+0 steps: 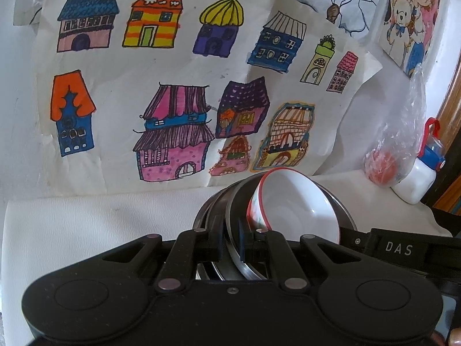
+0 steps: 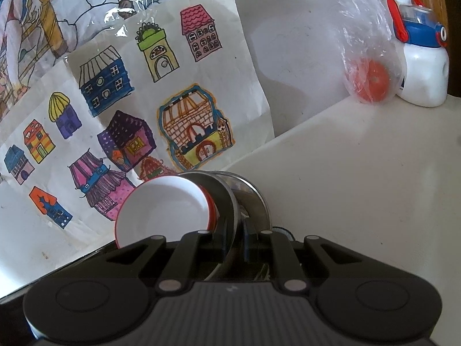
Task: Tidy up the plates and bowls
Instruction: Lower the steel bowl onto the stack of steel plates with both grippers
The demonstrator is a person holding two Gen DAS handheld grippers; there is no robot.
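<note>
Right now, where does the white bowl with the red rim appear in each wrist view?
Left wrist: white bowl, lower centre-right, just above the gripper fingers.
Right wrist: white bowl, lower centre-left, beside the metal plates.
Shared landmark: white bottle with blue cap, far right in both.

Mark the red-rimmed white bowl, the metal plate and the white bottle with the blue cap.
red-rimmed white bowl [image 1: 299,204], left wrist view, inner white wall.
metal plate [image 2: 227,201], right wrist view, dark outer rim.
white bottle with blue cap [image 2: 423,77], right wrist view, white body.
</note>
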